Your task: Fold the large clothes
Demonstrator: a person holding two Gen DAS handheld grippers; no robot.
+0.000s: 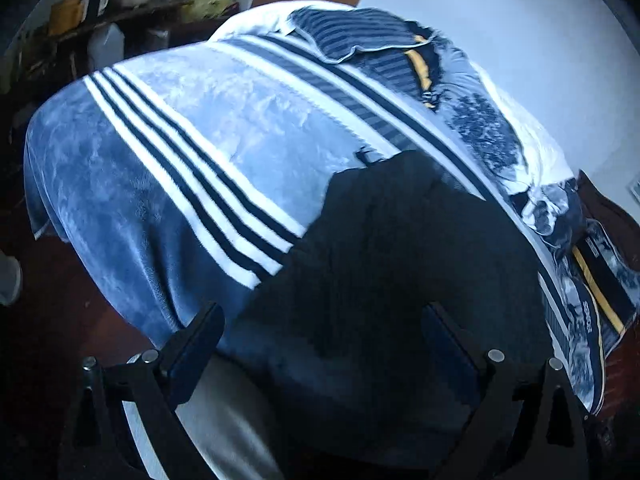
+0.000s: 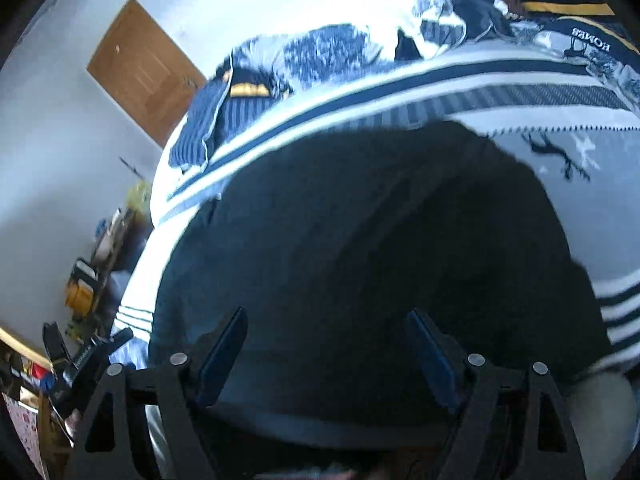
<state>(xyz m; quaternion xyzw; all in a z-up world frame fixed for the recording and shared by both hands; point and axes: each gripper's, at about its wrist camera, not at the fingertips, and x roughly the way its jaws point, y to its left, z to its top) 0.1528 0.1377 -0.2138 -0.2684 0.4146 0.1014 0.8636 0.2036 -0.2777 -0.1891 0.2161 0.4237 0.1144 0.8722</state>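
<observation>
On the striped blanket (image 1: pixel 192 152), a dark garment (image 1: pixel 400 264) lies flat, just ahead of the spread, empty left gripper (image 1: pixel 320 344) and right gripper (image 2: pixel 326 348).

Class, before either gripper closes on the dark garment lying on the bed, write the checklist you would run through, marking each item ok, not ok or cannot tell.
1. Left gripper open: ok, jaws wide apart.
2. Right gripper open: ok, jaws wide apart.
3. Dark garment lies on the striped blanket: ok.
4. Garment spread flat, free of wrinkles: cannot tell, too dark and blurred.
5. Garment edge between either gripper's fingers: cannot tell; the cloth sits ahead of both, contact unclear.
6. Crumpled bedding apart from the garment: ok.
</observation>
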